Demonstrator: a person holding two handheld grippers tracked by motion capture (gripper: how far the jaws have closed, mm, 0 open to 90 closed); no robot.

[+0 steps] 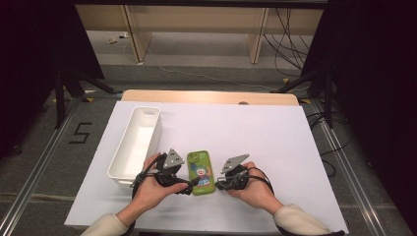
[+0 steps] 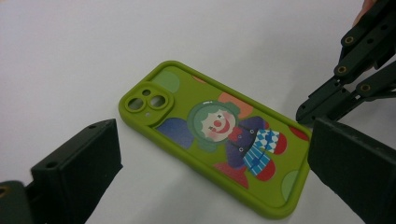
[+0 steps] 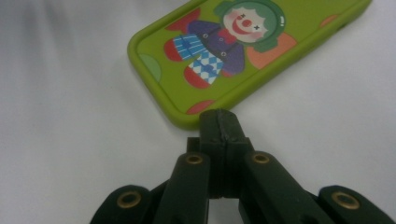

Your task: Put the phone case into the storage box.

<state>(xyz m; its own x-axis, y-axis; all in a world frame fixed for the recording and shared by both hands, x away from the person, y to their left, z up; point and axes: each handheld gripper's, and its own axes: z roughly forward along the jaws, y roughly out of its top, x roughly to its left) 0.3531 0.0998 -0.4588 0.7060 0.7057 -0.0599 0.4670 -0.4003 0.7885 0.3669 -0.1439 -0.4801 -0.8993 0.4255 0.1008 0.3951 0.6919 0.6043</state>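
The right gripper has its jaws pressed together with nothing between them, and its joined tips meet the near bottom corner of the phone case, touching or all but touching its rim. The left gripper has its jaws standing well apart, one on either side of the case in the left gripper view; neither pad presses on it, so nothing is held. The case, green with a clown printed on it and the camera cut-outs at its far end, lies flat, print side up, on the white sheet that covers the counter, between the two hands and just right of the white bin. Judgement on progress: the work appears to be at an early stage. The shut right jaws look set to nudge or steady the case at its corner while the open left jaws are placed to close across its width; no grip has been made, the case has not left the sheet, and the bin holds nothing that can be seen. If the bin is where the case is meant to go, the grasp, the lift and the placing all remain to be done. Count: one phone case, one bin, two grippers, two hands.
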